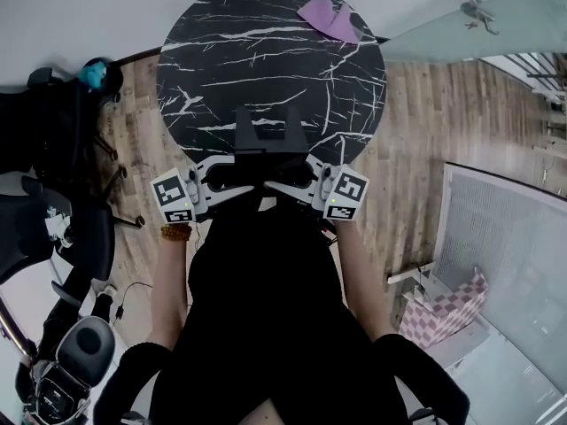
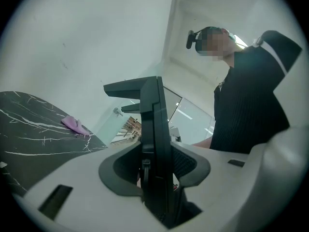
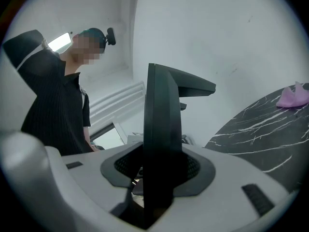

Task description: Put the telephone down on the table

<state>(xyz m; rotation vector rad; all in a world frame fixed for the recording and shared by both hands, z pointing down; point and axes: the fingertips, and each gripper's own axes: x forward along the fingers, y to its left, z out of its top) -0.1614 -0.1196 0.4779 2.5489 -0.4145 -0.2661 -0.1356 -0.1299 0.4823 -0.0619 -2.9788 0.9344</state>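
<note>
**A:** Where's the phone [image 1: 266, 135]?

**B:** Between both sets of jaws at once. The left gripper [image 2: 157, 170] has one flank of it and the right gripper [image 3: 161, 170] has the opposite flank. In each gripper view the black body stands edge-on in the gap, running out past the jaw tips.

**A:** How wide are the jaws?

**B:** About midway open on each, and closed on the phone. The pads sit against its sides, with no daylight I can make out between pad and casing.

**A:** Is it down yet?

**B:** I can't say for sure. From the head view it sits over the near rim of the table [image 1: 266, 51], just ahead of the jaw tips, but no view shows whether its base touches the marble. I'd judge this the lowering step, with the phone carried in and not yet released.

**A:** What does the next move call for?

**B:** Both hands should sink together and keep level with each other so the phone doesn't tip in the grip. It would also be better placed a little further in from the rim, because it could rock off where it is. Once the base rests flat, both pairs of jaws can open and draw back sideways, away from the casing.

**A:** Anything in the way?

**B:** Only a cloth [image 1: 330, 18], well beyond the jaws at the far edge.
</note>
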